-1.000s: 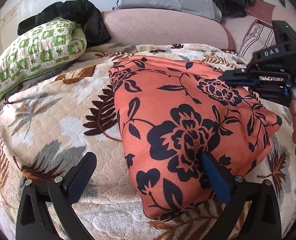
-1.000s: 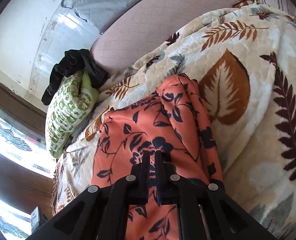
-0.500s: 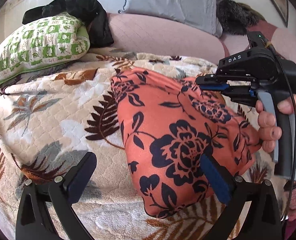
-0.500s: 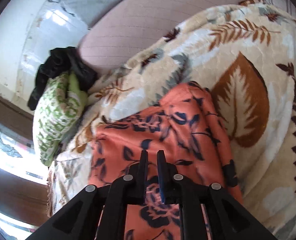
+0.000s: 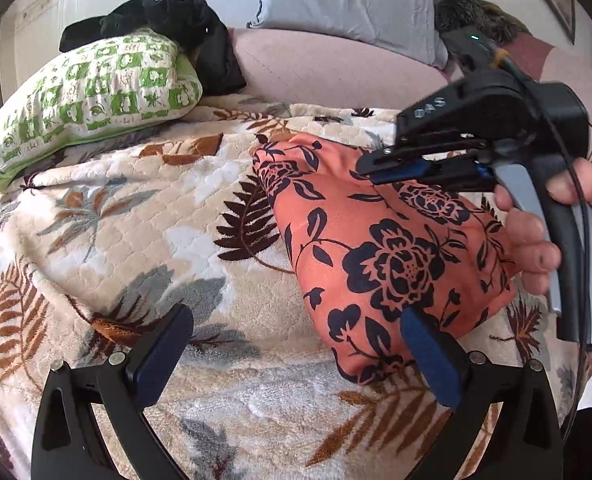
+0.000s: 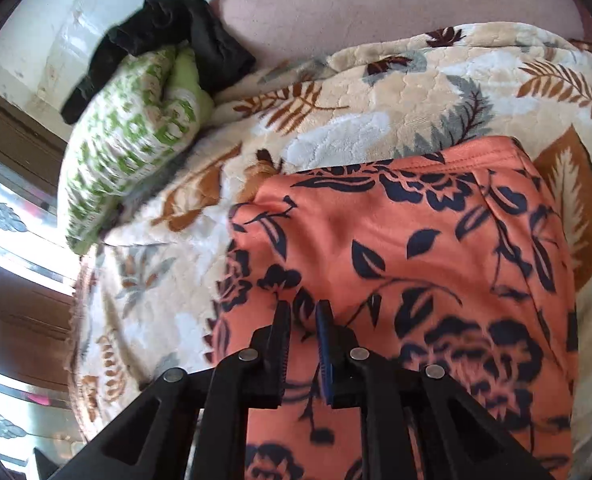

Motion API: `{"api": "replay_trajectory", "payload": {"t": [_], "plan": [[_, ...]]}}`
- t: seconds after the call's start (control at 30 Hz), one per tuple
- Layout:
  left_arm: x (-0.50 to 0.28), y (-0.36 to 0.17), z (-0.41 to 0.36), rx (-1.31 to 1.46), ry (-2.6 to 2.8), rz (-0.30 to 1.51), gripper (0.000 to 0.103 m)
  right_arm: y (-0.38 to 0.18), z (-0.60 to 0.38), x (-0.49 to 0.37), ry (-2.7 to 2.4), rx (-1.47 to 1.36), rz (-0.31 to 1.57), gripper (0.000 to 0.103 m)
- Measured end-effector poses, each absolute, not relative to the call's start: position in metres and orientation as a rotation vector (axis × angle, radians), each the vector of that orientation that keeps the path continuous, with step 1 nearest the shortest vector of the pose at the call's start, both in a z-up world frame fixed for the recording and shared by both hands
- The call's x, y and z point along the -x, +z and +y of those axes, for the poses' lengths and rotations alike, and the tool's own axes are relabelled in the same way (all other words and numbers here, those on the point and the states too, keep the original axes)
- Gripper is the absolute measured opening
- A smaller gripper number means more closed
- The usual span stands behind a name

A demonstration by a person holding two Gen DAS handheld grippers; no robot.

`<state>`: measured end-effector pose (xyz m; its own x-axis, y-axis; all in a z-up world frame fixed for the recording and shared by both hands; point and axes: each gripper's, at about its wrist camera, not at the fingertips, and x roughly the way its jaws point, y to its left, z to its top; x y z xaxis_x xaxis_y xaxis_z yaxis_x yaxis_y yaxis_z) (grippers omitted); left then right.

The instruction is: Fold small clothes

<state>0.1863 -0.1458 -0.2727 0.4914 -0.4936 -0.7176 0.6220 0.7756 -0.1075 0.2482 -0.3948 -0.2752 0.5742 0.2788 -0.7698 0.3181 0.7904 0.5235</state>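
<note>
Now, left wrist view
Garment: orange cloth (image 5: 395, 248) with dark blue flowers, folded into a rounded bundle, lying on the blanket (image 5: 136, 248) right of centre.
Blanket: cream plush with brown and grey leaf print, covering the whole bed surface.
Left gripper (image 5: 296, 356): jaws spread wide, nothing between them; the left finger hangs over bare blanket, the right finger's blue pad (image 5: 427, 360) overlaps the bundle's near edge; touching or just above, cannot tell.
Right gripper (image 5: 379, 168): seen side-on above the far part of the bundle, its fingers nearly together with blue pads showing; a hand (image 5: 535, 240) wraps its grey trigger handle.
Pillow (image 5: 92, 100): green-and-white check, at the upper left, well apart from the bundle.
Black cloth (image 5: 176, 24): bunched on top of and behind the pillow.
Grey cushion (image 5: 347, 0): propped against the wall at the top.

Right wrist view
Garment: cloth (image 6: 435, 272) fills the lower right; a stitched hem runs along its far edge.
Right gripper (image 6: 303, 320): jaws opening, only a thin slit between the pads; the printed cloth shows through the slit, lying below the tips rather than pinched.
Blanket (image 6: 355, 128): extends beyond the hem and to the left.
Pillow (image 6: 136, 140): upper left, blurred, with the black cloth (image 6: 168, 36) draped over its top.
</note>
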Motion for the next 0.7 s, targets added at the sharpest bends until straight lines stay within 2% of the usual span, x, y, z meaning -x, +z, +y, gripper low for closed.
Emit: {"api": "replay_trajectory", "payload": {"t": [0.03,0.07,0.13,0.17,0.2,0.43,0.7], "plan": [[-0.179,-0.269,-0.139,-0.171,-0.682,0.790,0.103,-0.267,-0.395,-0.228,-0.009,-0.701,0.935,0.017],[-0.171,-0.267,-0.132,-0.163,-0.679,0.772,0.103,-0.261,-0.394,-0.207,-0.005,-0.694,0.906,0.023],[-0.159,-0.263,-0.120,-0.132,-0.662,0.760,0.103,-0.253,-0.391,-0.164,-0.006,-0.668,0.870,0.042],[-0.153,-0.263,-0.115,-0.109,-0.649,0.766,0.103,-0.251,-0.391,-0.142,-0.011,-0.663,0.848,0.069],[-0.145,-0.263,-0.107,-0.085,-0.636,0.776,0.103,-0.250,-0.391,-0.119,-0.022,-0.670,0.812,0.078],[-0.077,-0.264,-0.064,0.001,-0.566,0.784,0.103,-0.277,-0.389,-0.015,0.038,-0.877,0.670,0.079],[-0.014,-0.264,-0.042,-0.002,-0.556,0.800,0.103,-0.283,-0.389,0.012,0.040,-0.882,0.620,0.079]]}}
